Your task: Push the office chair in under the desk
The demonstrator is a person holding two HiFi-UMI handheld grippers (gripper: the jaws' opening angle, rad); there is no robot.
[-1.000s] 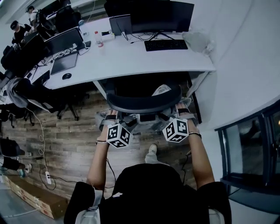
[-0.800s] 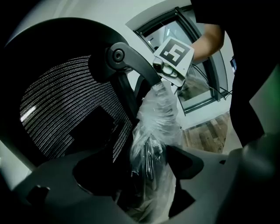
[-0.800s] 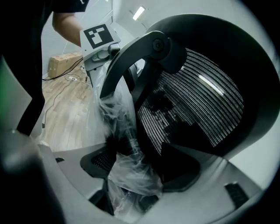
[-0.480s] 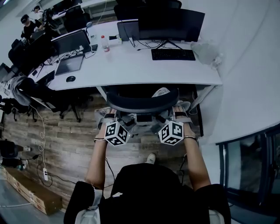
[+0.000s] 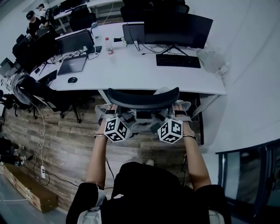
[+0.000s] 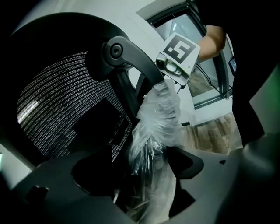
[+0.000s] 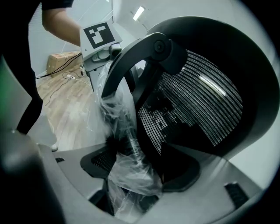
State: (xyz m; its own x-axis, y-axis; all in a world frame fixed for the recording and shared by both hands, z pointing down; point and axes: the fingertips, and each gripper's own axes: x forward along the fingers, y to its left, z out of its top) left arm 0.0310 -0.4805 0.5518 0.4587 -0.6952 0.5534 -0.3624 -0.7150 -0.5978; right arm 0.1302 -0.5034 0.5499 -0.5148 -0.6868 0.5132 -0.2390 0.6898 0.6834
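Wood-plank floor [image 5: 65, 142] — white wall [image 5: 253, 65], dark window [image 5: 247, 175]

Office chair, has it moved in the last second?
Yes. The office chair has rolled forward, its backrest now nearly meeting the white desk edge.

Looks evenly bright from overhead in the head view, blows out the white desk [image 5: 131, 70] a bit, goes murky underneath. Heavy fisheye bend, dark corners. Gripper views way dimmer, mushy up close, ceiling light [image 7: 140, 13] streaking off the office chair [image 7: 199, 100] mesh.

Office chair [image 5: 143, 98] — seat hidden beneath desk [image 5: 131, 70].
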